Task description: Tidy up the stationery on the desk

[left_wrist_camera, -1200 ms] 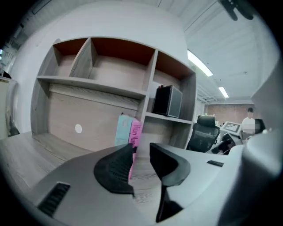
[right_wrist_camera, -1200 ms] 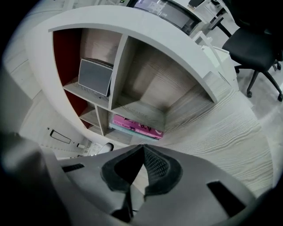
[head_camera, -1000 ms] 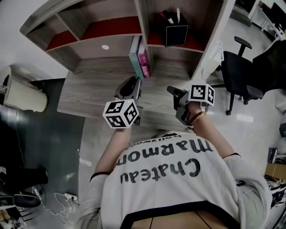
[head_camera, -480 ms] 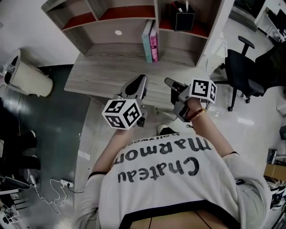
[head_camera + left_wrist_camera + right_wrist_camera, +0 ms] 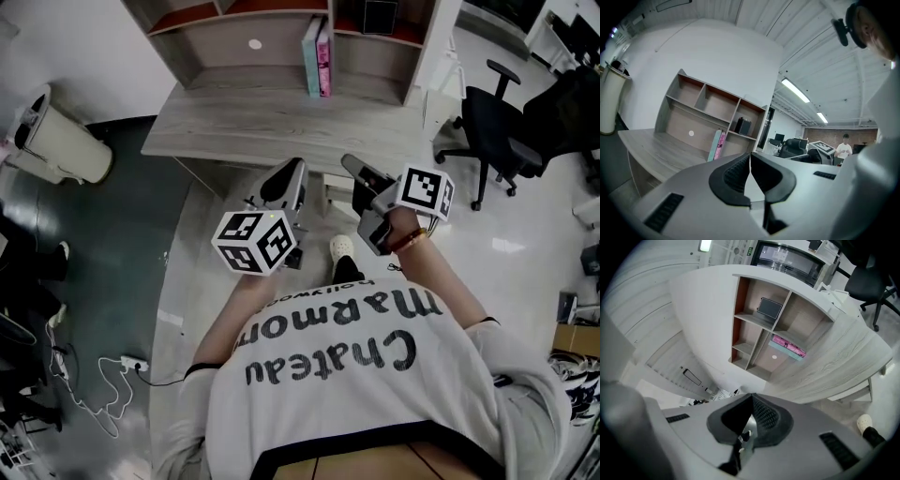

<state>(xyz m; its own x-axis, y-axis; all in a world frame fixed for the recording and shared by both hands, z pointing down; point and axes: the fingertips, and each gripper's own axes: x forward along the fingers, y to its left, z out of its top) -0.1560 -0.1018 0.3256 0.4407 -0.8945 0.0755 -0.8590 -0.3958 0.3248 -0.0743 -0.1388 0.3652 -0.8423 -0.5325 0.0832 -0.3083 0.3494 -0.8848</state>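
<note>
Wood desk (image 5: 244, 141), books (image 5: 317, 58) upright | L claw (image 5: 750, 155) closed, empty | R claw (image 5: 751, 397) closed, empty

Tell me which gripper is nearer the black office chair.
Right. The office chair stands off to the right of both; the right gripper hangs between it and the left gripper.

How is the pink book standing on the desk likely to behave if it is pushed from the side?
The pink book stands upright on a narrow edge, so a sideways push would probably tip it rather than slide it. The teal book close beside it might prop it on that side. It looks thin, so likely light.
</note>
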